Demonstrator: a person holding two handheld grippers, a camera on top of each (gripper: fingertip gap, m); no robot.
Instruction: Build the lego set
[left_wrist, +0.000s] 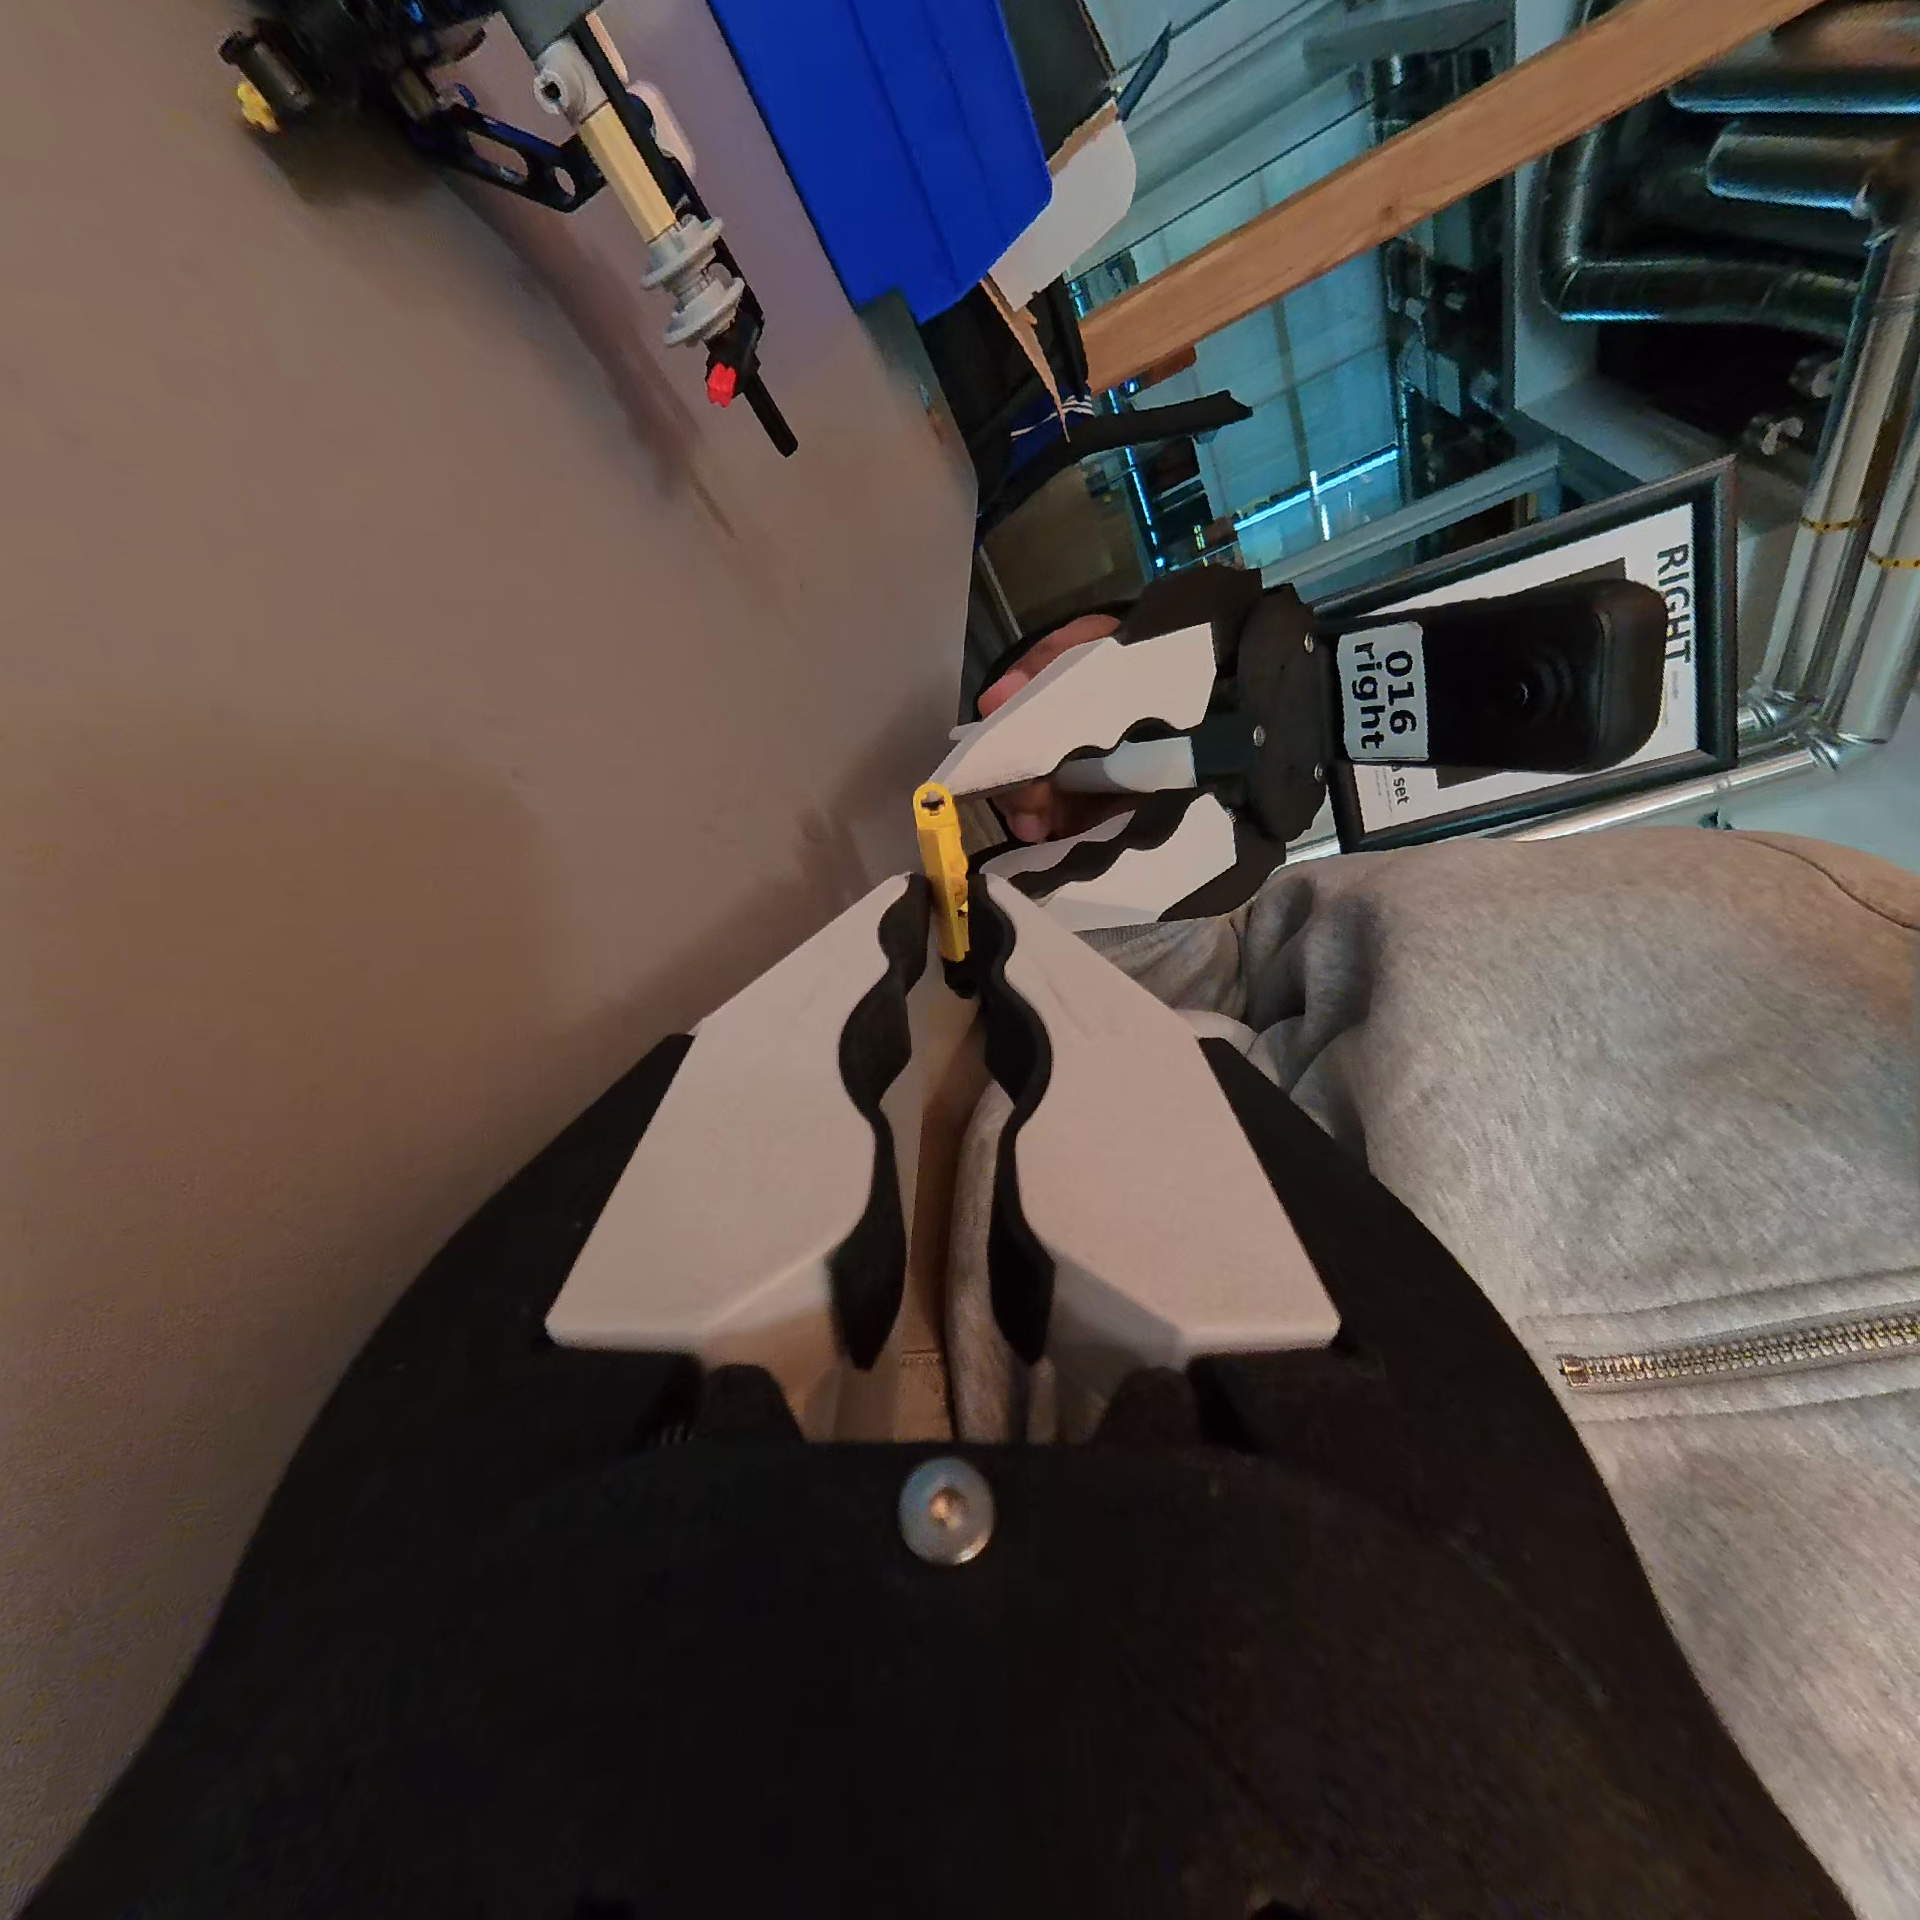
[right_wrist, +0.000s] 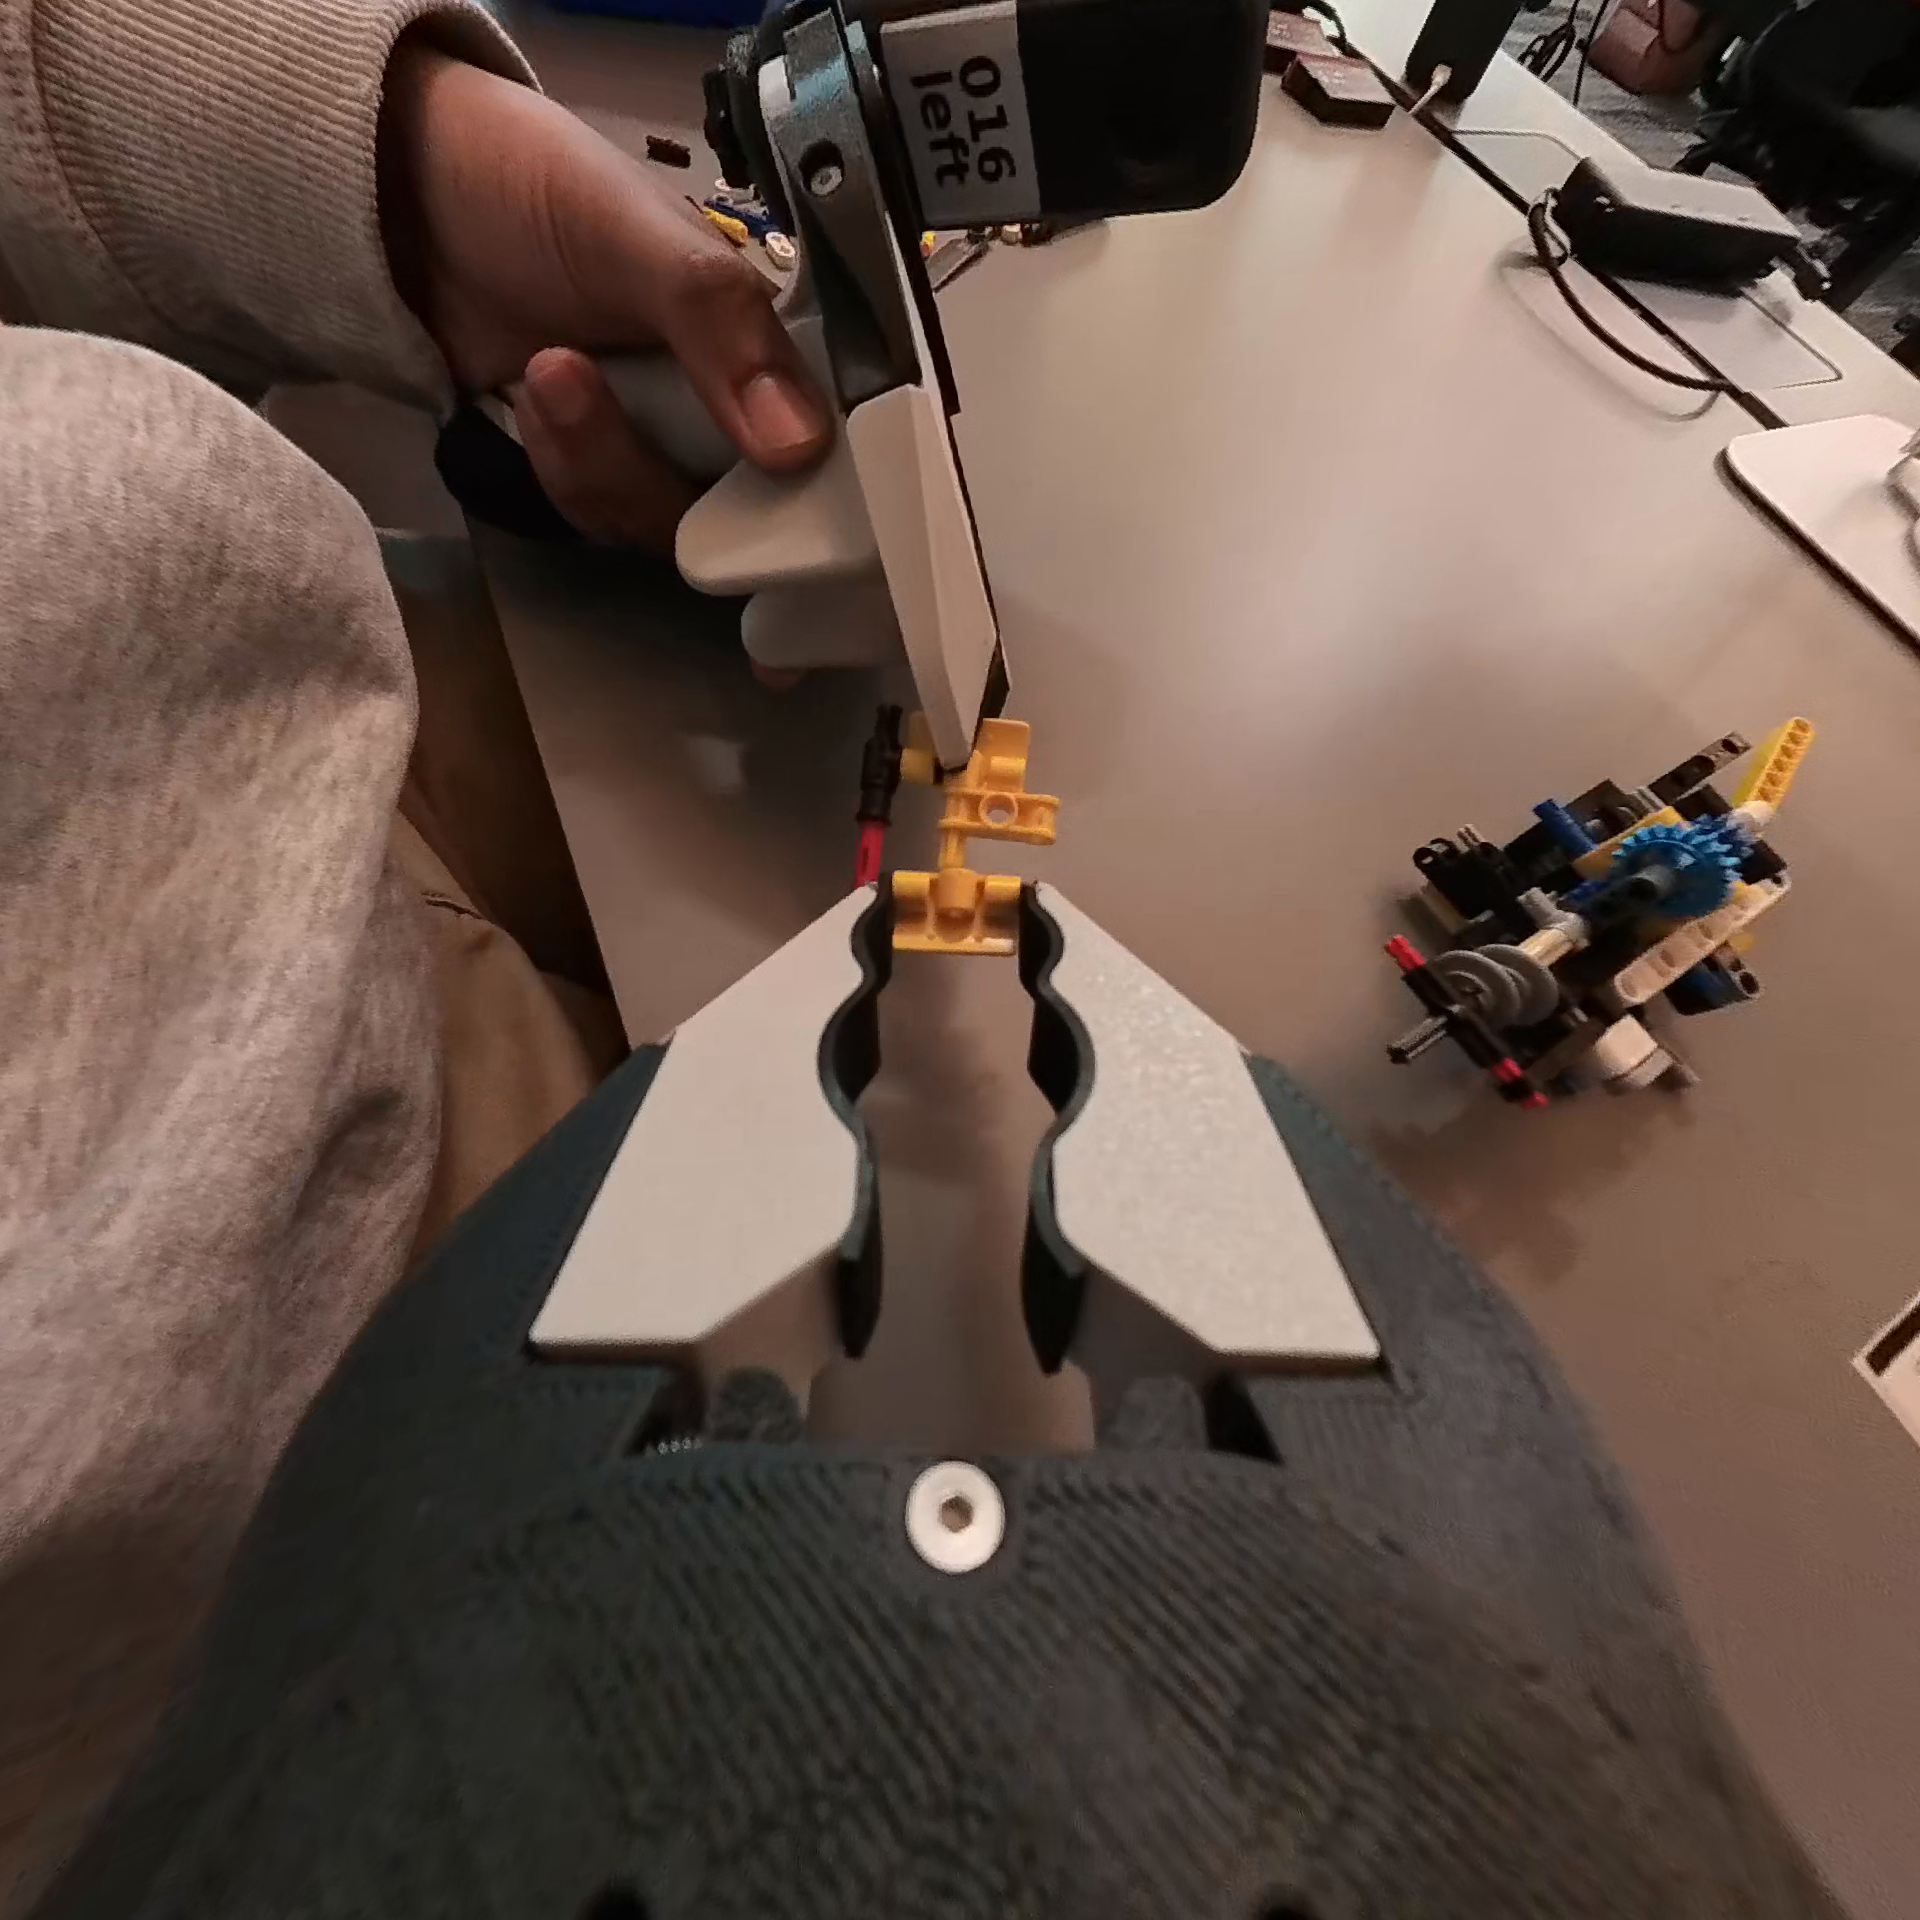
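Note:
My left gripper (left_wrist: 948, 904) is shut on a yellow Lego connector (left_wrist: 940, 883), held above the table's near edge. In the right wrist view the left gripper (right_wrist: 961, 743) comes down from above onto this upper yellow connector (right_wrist: 1000, 774), which carries a black and red axle (right_wrist: 878, 795). My right gripper (right_wrist: 956, 909) is shut on a second yellow connector (right_wrist: 954, 914), just below the first and lined up with it. I cannot tell whether the two are joined. The right gripper (left_wrist: 966, 826) faces mine in the left wrist view. The partly built model (right_wrist: 1600, 925) stands on the table to the right.
The model also shows far off in the left wrist view (left_wrist: 623, 187), next to a blue bin (left_wrist: 894, 135). Loose Lego pieces (right_wrist: 738, 213) lie behind the left hand. A white monitor base (right_wrist: 1849, 509) and cables (right_wrist: 1621, 312) sit at the far right. A grey sweatshirt (right_wrist: 187, 831) is close on the left.

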